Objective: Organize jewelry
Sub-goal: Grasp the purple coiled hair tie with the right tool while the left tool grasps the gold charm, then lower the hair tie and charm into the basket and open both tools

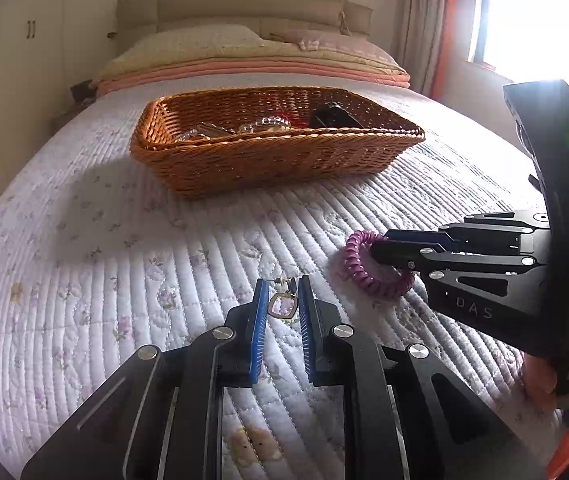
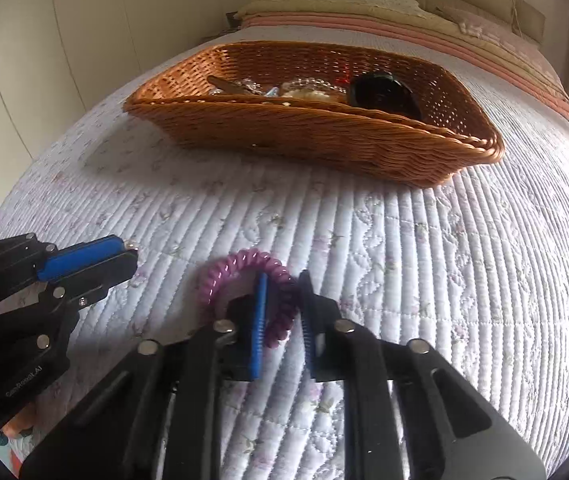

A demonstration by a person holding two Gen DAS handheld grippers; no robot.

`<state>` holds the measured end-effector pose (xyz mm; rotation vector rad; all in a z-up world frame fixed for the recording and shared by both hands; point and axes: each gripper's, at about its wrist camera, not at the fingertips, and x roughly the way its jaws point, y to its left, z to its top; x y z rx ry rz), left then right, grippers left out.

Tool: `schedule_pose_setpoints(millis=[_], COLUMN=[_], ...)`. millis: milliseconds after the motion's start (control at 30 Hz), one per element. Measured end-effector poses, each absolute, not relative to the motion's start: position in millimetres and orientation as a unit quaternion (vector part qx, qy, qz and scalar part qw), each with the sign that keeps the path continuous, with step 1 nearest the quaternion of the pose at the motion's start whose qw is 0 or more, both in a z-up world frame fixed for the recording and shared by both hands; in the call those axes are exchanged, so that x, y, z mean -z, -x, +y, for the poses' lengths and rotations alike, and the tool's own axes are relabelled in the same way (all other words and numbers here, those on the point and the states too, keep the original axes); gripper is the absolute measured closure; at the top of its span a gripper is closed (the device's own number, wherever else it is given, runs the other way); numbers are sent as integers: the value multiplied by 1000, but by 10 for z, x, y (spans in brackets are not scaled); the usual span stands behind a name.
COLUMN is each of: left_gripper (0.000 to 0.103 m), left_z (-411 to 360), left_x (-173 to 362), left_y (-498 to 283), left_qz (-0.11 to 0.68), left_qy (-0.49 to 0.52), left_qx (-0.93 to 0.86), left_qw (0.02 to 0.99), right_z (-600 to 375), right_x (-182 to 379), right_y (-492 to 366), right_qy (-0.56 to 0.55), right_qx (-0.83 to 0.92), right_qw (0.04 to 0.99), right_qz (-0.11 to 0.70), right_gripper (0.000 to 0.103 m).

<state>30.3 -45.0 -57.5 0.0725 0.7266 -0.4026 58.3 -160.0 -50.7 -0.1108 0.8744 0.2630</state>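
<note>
On a quilted floral bedspread (image 1: 124,248), the left gripper (image 1: 280,300) lies low and nearly level over the cloth, its blue-padded fingers (image 1: 259,312) pointing toward the headboard, jaws narrowed with a gap on either side of a gold drop earring (image 1: 282,306) that lies on the quilt between them; whether the pads touch the earring cannot be told. Just to its right, the right gripper (image 2: 282,304) comes in at a low angle, its jaws part-open and straddling one side of a purple spiral hair tie (image 2: 244,276) lying flat on the bedspread, one finger (image 2: 260,312) planted inside the ring and the other outside it. From the left wrist view, the right gripper's black body reaches in sideways from the right edge, its fingertips resting on the tie's coil, and part of the person's hand (image 1: 540,376) grips the handle at the lower right. Farther up the bed, well apart from both tools, a woven wicker basket (image 1: 276,160) sits on the quilt, holding clear bead bracelets (image 1: 270,122), a dark hair clip (image 1: 334,116) and other small pieces too jumbled to name. Beyond it, folded pink and cream blankets (image 1: 252,68) are stacked at the head of the bed below a padded beige headboard (image 1: 244,6), with a bright window (image 1: 532,20) to the right and white wardrobe doors (image 2: 84,40) to the left.
</note>
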Motion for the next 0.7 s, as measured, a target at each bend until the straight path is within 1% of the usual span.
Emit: schedule_pose_setpoints(millis=[100, 200, 367, 533, 700], left_gripper=[90, 90, 90, 89, 89], left_z=[-425, -381, -359, -350, -355], left_x=[520, 417, -51, -511, -519], left_y=[-248, -193, -246, -663, -1287], left_qz=[337, 321, 270, 233, 252], left_qy=[-33, -20, -8, 6, 19], left_qx=[190, 190, 194, 200, 199], left_qw=[922, 927, 943, 952, 947], right_z=[-1657, -1757, -1818, -1800, -1762], right_x=[426, 204, -331, -687, -724], right_y=[-535, -489, -597, -1043, -1614], right_qy=[31, 3, -17, -9, -10], right_qx=[-139, -151, -160, -144, -138], right_qw=[900, 907, 926, 940, 939], right_qz=[412, 393, 341, 310, 315], right_gripper=[94, 94, 94, 94, 94])
